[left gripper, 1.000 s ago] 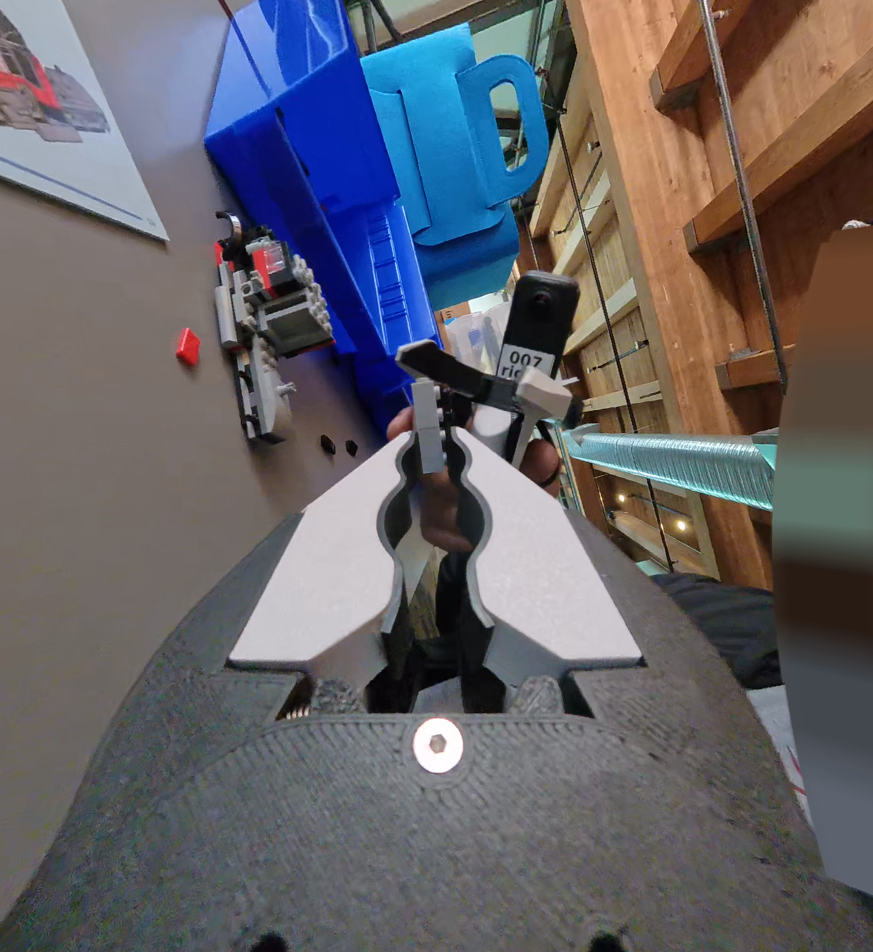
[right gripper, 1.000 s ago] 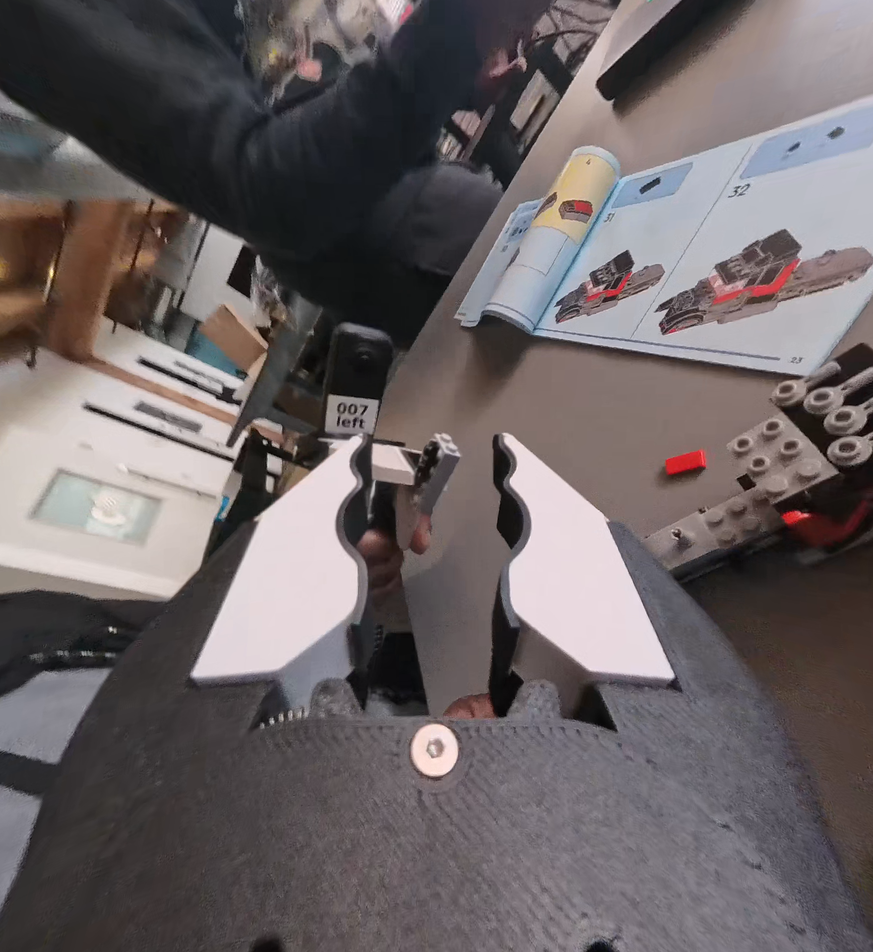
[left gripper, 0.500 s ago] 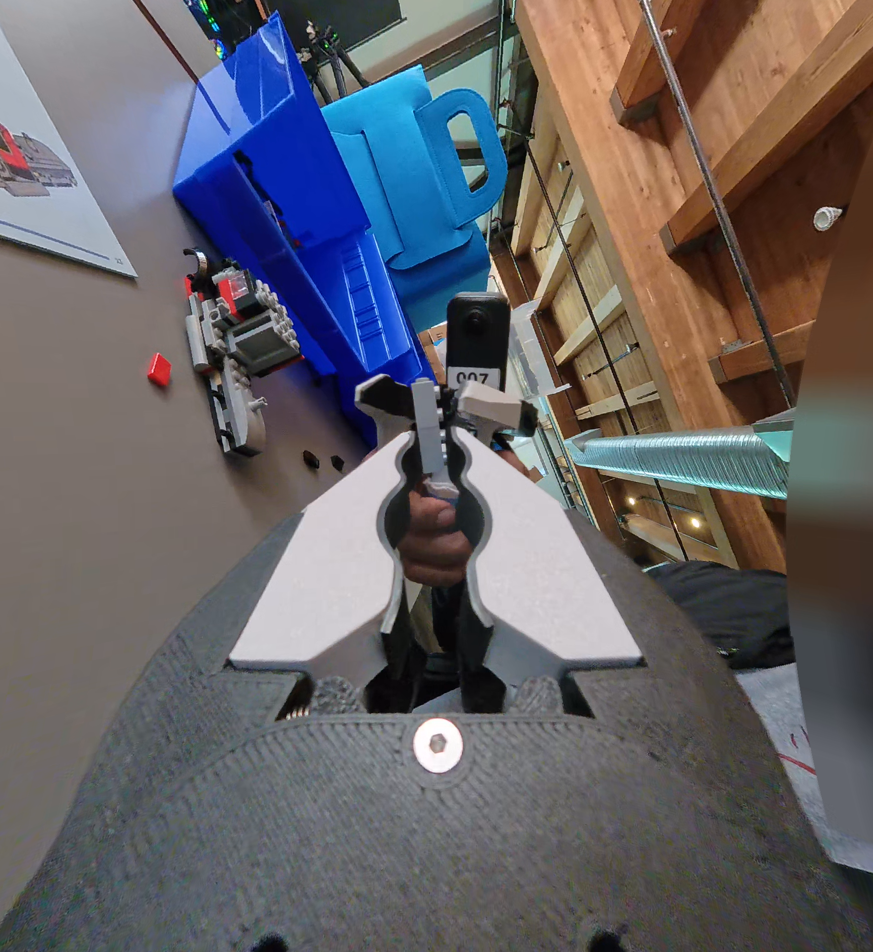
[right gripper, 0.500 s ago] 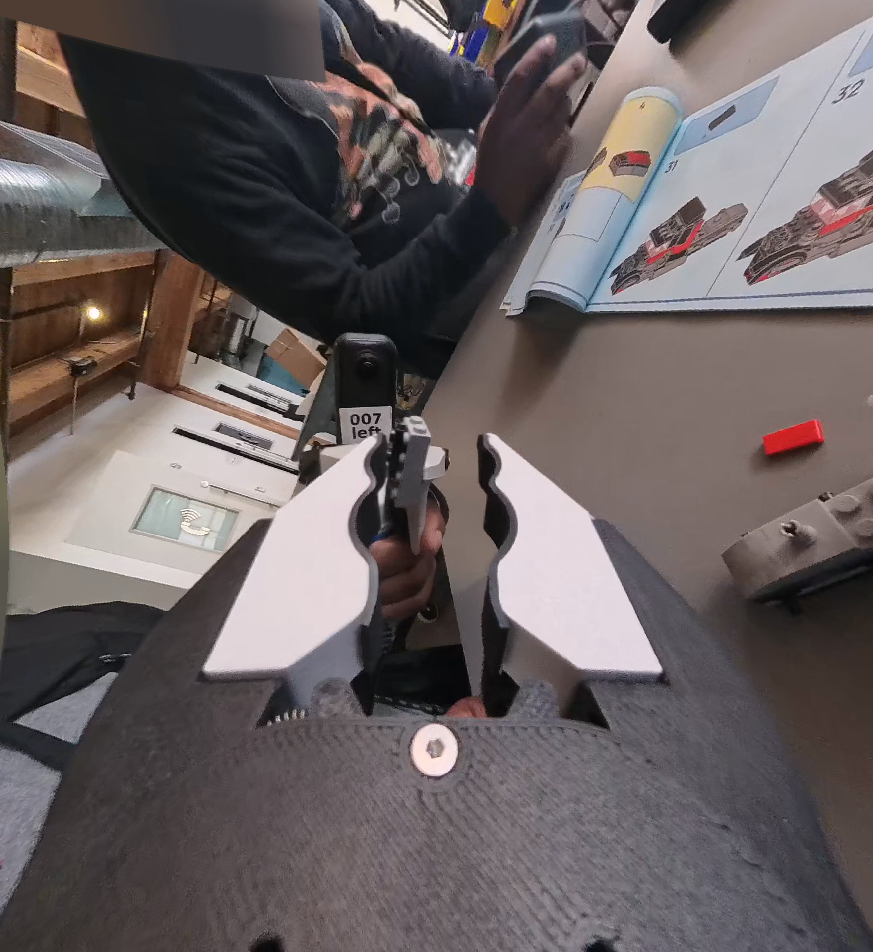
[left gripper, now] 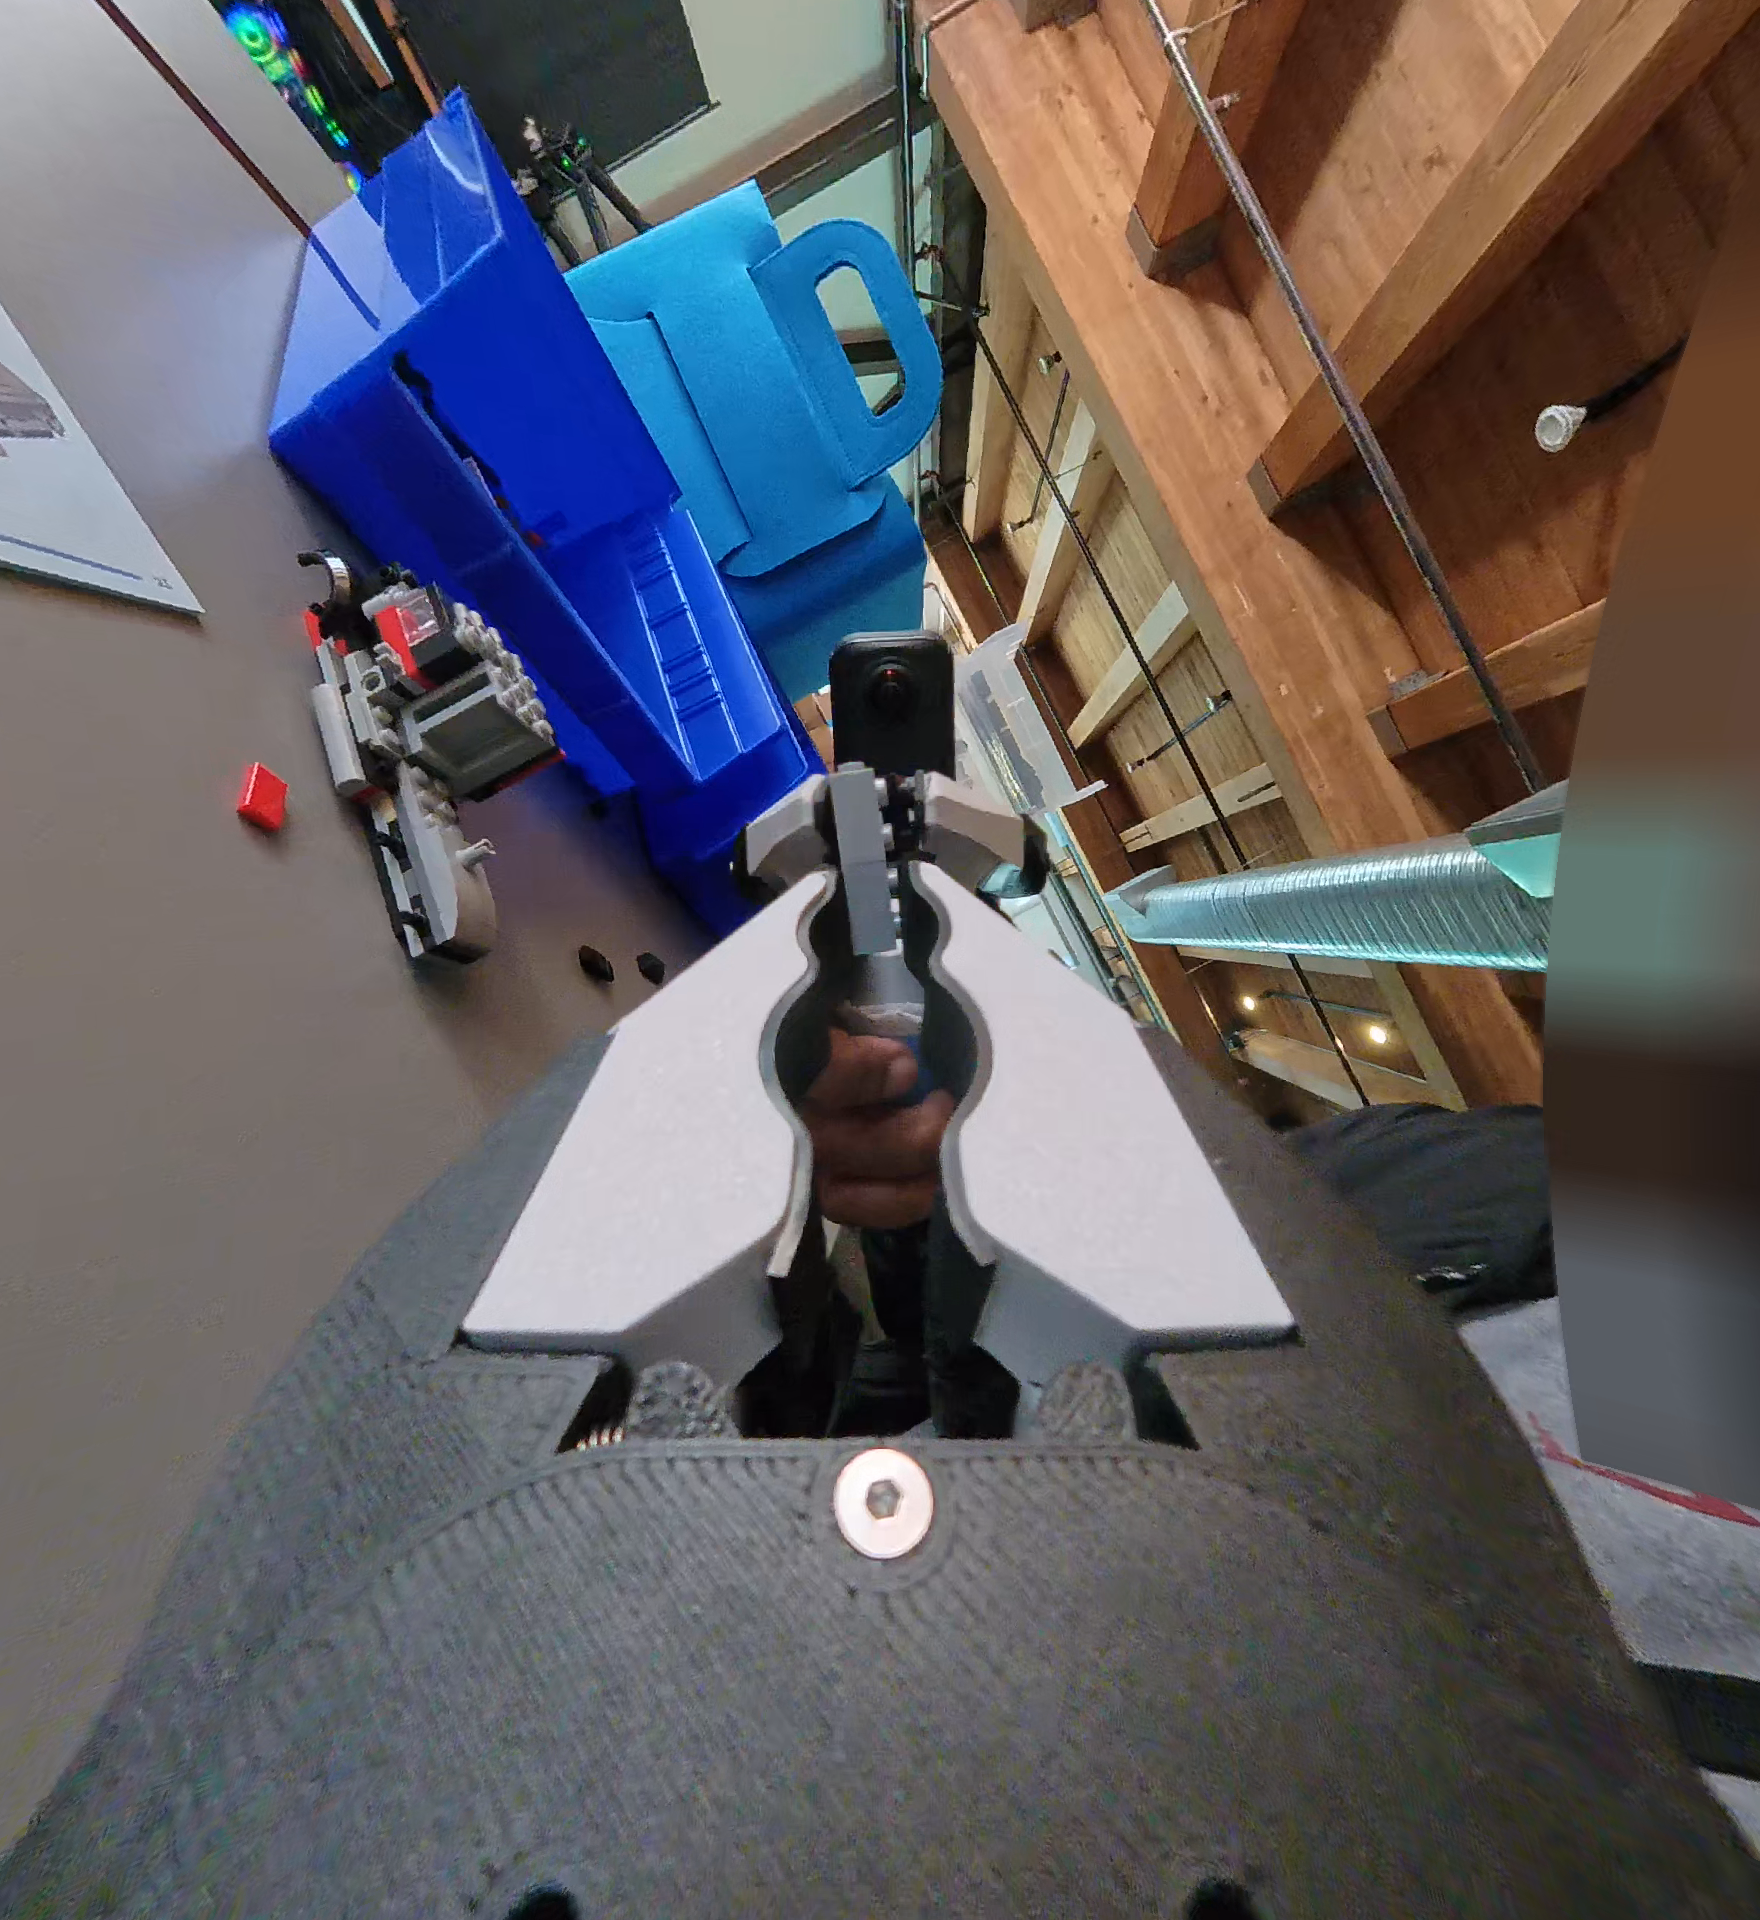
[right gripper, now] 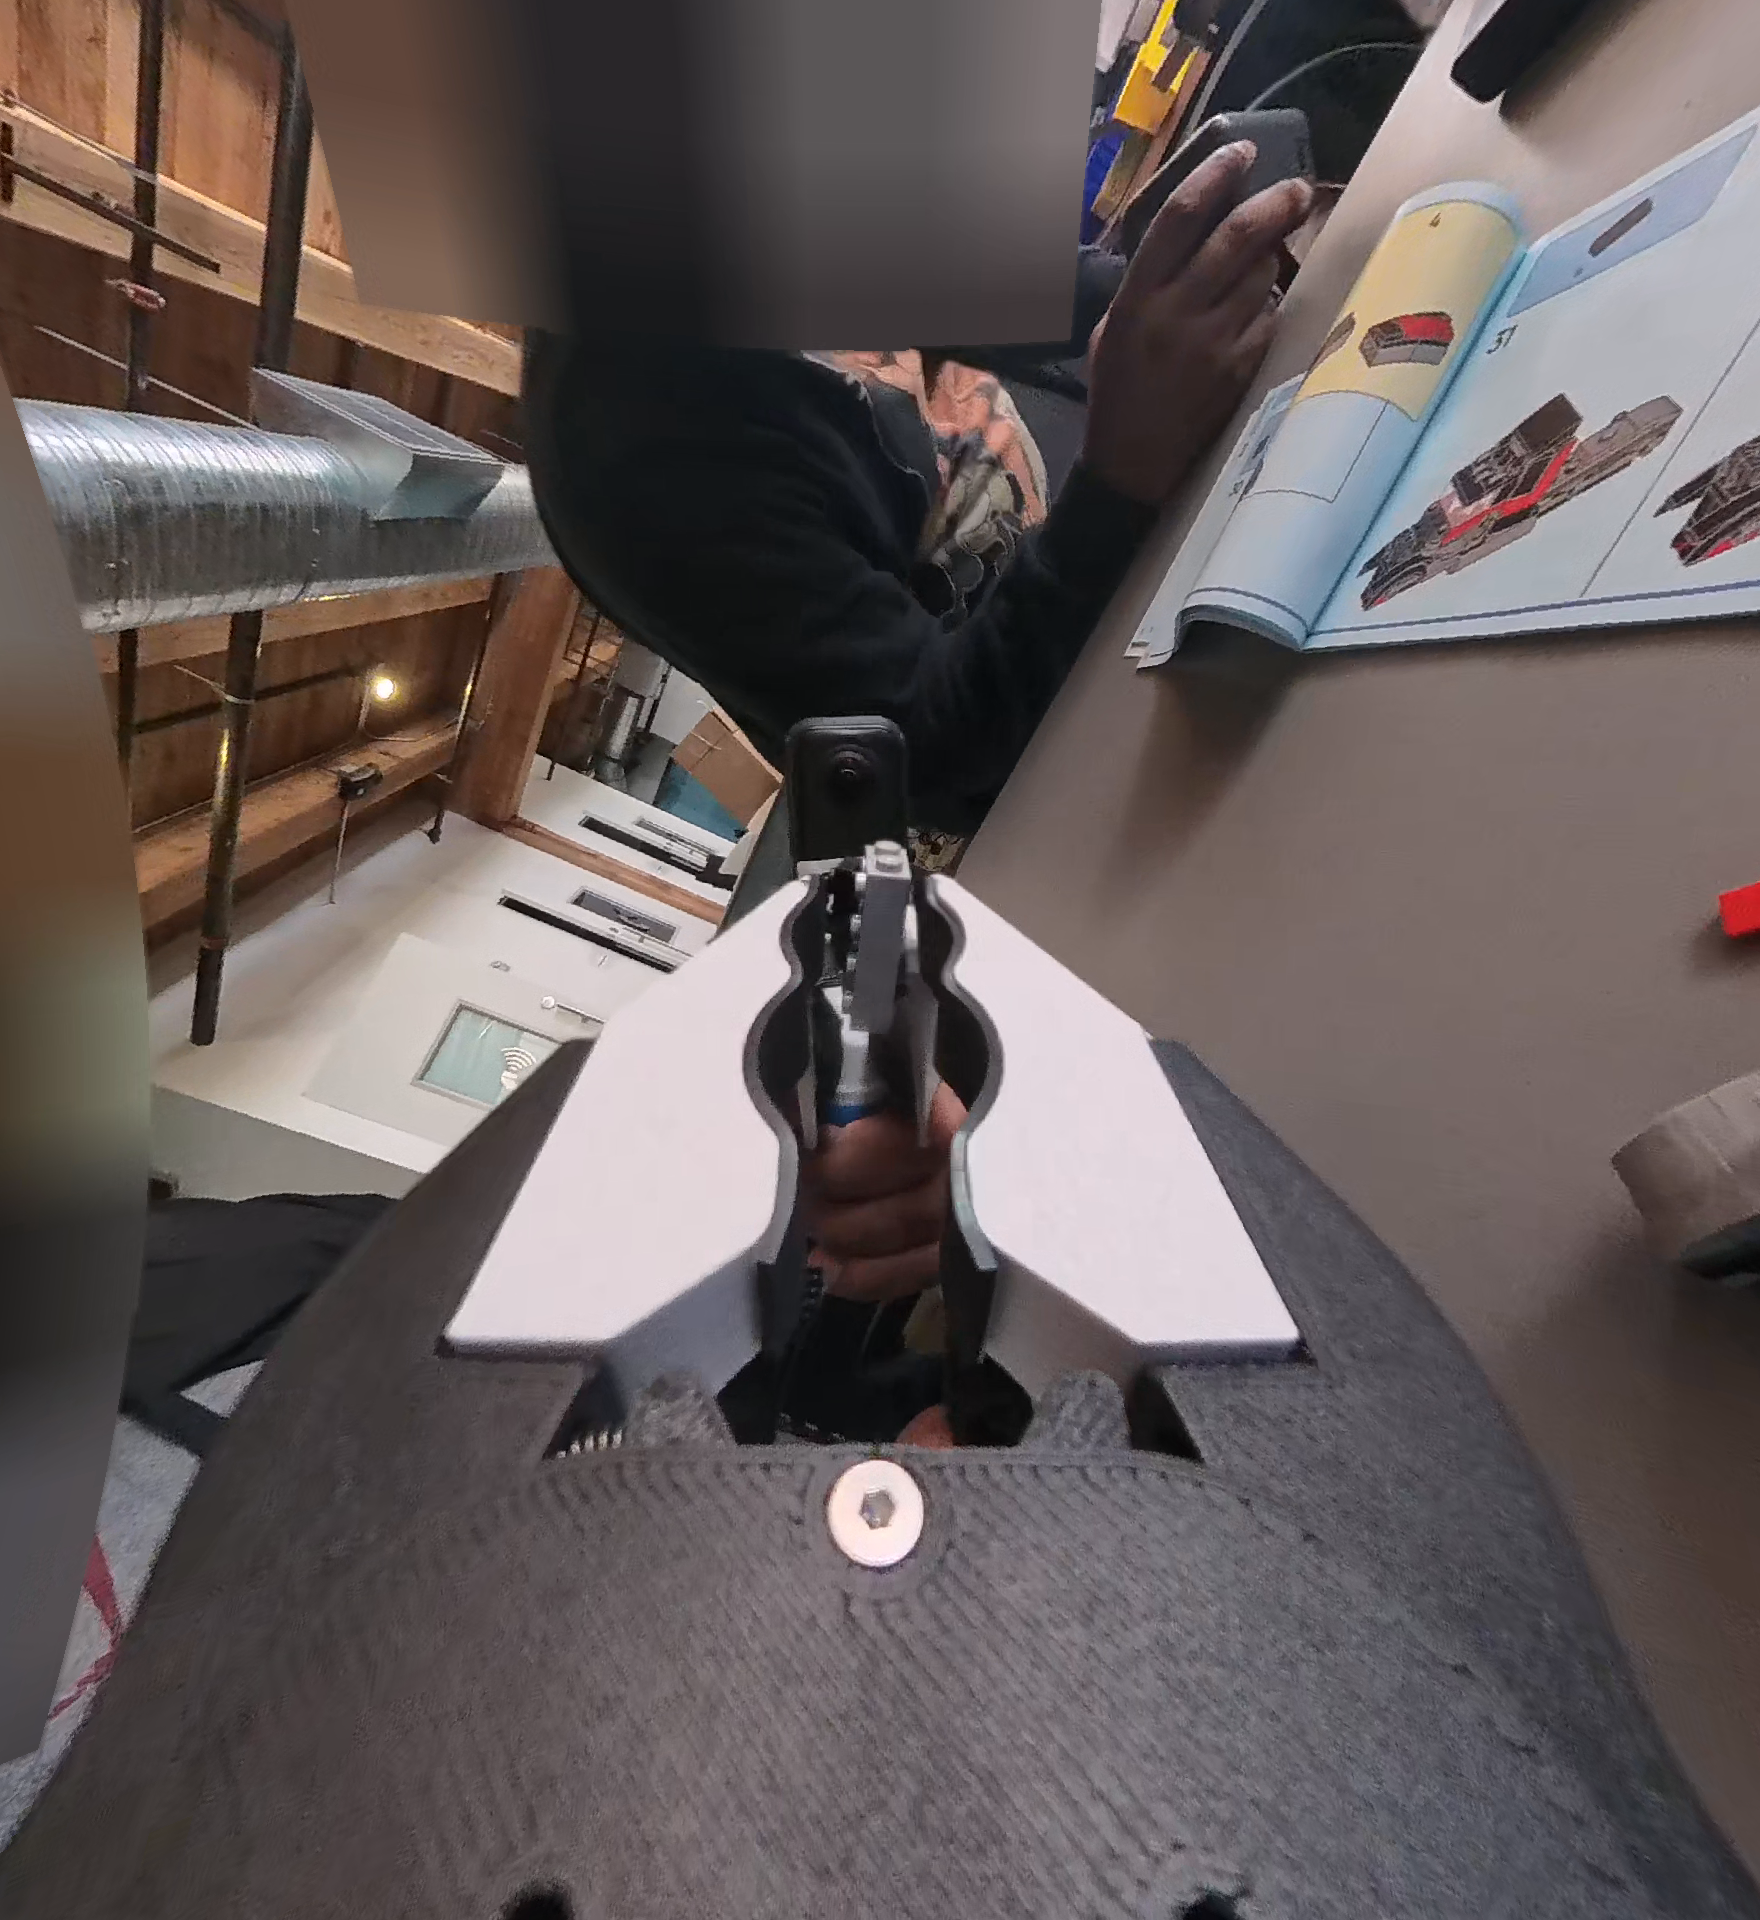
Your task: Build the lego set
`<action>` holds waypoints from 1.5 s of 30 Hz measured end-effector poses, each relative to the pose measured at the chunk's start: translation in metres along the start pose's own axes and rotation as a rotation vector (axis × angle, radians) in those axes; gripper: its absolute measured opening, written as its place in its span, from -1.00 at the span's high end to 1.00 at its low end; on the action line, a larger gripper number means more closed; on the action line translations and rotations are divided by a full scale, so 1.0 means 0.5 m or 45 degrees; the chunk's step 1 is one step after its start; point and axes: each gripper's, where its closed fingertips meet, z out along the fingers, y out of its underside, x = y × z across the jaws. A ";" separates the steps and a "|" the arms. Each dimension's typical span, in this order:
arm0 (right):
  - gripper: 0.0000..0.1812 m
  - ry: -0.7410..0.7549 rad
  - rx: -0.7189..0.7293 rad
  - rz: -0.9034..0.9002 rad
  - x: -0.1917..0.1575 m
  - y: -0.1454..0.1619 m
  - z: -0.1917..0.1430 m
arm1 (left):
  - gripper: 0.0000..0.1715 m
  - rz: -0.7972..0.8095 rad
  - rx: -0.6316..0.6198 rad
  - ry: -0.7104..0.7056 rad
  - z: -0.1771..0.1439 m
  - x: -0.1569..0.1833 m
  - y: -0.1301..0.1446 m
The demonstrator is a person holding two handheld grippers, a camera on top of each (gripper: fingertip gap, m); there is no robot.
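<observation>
On the tabletop at far left lies the open instruction booklet, then a loose red piece, the half-built lego model against the blue bin, and two small black pieces just beside it. The left tongs are clamped on a small grey brick assembly, held in the air off the tabletop, as they were a second ago. What differs: the right tongs, spread wide and offset a second ago, have come head-on to the left pair and closed in, their fingertips now pinching the same grey assembly from the opposite end, so both pairs meet tip to tip. In the right wrist view the booklet and red piece have slid toward the right edge.
</observation>
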 end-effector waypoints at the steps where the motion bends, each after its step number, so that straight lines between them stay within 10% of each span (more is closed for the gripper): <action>1: 0.83 -0.006 -0.001 -0.010 -0.003 0.000 0.000 | 0.88 0.013 -0.002 0.001 0.000 0.001 0.000; 45: 0.86 -0.121 0.044 -0.281 -0.076 -0.002 0.016 | 0.88 0.425 0.037 0.120 -0.004 0.062 -0.014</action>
